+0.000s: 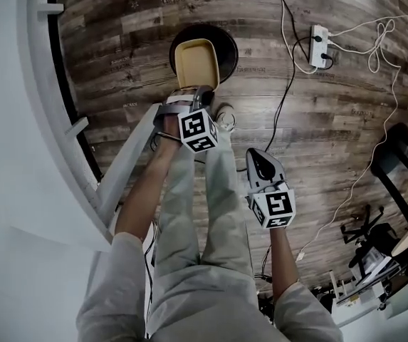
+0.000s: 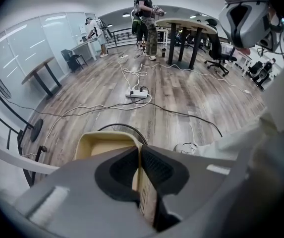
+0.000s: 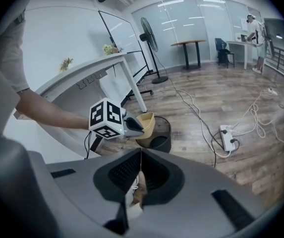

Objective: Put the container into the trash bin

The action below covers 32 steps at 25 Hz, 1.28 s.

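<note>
A cream-yellow rectangular container [image 1: 197, 61] hangs just over the round black trash bin [image 1: 228, 40] on the wooden floor. My left gripper [image 1: 198, 91] is shut on the container's near rim. In the left gripper view the pads pinch that rim [image 2: 138, 157], with the container's [image 2: 103, 144] open side showing and the bin's edge [image 2: 127, 128] behind it. My right gripper [image 1: 255, 157] hangs lower right, beside the person's leg, shut with nothing in it. In the right gripper view its jaws [image 3: 141, 156] meet, and beyond them the container [image 3: 147, 123] is tilted over the bin [image 3: 159, 142].
A white power strip [image 1: 320, 45] with cables lies on the floor right of the bin. A white table [image 1: 18, 120] runs along the left. A chair [image 1: 396, 155] and clutter stand at the right. People stand far off at tables [image 2: 181, 26].
</note>
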Available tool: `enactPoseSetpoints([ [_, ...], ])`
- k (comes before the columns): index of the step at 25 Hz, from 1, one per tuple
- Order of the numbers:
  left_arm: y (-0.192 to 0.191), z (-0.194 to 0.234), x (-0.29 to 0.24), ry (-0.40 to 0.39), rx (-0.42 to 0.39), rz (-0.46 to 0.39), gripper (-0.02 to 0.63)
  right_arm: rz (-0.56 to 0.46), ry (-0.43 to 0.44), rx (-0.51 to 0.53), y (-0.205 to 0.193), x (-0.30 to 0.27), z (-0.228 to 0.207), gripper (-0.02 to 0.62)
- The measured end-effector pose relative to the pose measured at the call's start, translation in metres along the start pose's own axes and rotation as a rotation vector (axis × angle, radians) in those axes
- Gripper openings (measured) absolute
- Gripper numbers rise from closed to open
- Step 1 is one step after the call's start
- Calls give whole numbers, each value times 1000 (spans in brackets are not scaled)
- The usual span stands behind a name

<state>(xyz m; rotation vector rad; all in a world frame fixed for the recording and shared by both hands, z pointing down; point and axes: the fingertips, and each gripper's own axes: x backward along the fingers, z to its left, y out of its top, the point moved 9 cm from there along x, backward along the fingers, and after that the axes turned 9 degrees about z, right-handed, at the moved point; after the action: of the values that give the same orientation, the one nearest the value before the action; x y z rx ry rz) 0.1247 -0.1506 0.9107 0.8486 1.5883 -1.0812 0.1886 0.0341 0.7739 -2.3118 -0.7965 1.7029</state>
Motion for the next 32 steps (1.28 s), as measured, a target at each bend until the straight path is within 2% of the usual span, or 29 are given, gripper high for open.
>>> enactPoseSetpoints([
  [20, -7, 14, -79, -61, -27, -1, 37, 8, 2, -36, 3, -63, -20, 15],
  [32, -10, 35, -116, -74, -21, 66, 61, 50, 24, -44, -2, -69, -27, 14],
])
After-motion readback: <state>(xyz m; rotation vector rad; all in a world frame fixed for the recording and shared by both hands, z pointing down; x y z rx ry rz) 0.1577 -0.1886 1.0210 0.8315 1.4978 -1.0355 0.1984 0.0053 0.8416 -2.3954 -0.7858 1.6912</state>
